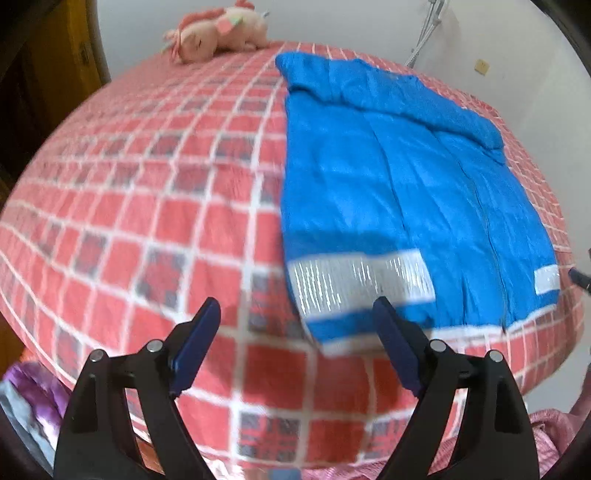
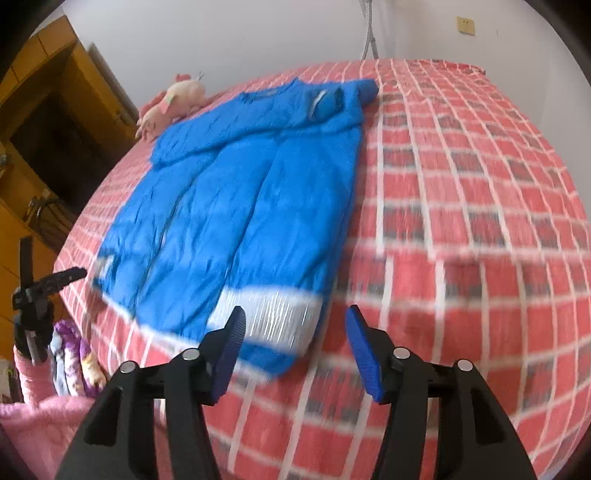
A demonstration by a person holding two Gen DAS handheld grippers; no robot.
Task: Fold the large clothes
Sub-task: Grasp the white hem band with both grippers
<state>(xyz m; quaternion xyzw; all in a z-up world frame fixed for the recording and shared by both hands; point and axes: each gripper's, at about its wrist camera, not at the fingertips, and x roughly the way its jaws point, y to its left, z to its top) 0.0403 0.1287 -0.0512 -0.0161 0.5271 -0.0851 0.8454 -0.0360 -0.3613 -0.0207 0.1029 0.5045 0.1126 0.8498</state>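
Note:
A blue puffer jacket (image 1: 388, 184) lies flat on the bed, sleeves folded across its top, with a silver reflective band (image 1: 358, 284) at the hem. It also shows in the right wrist view (image 2: 243, 206). My left gripper (image 1: 295, 314) is open and empty, just above the hem's left corner. My right gripper (image 2: 295, 317) is open and empty, above the hem's right corner and its silver band (image 2: 269, 317). The left gripper also shows in the right wrist view (image 2: 44, 288) at the far left.
The bed (image 1: 147, 221) has a red checked cover. A pink plush toy (image 1: 218, 33) lies at the far edge. A wooden wardrobe (image 2: 44, 147) stands on the left. Pink and purple bedding (image 2: 48, 406) lies below the near bed edge.

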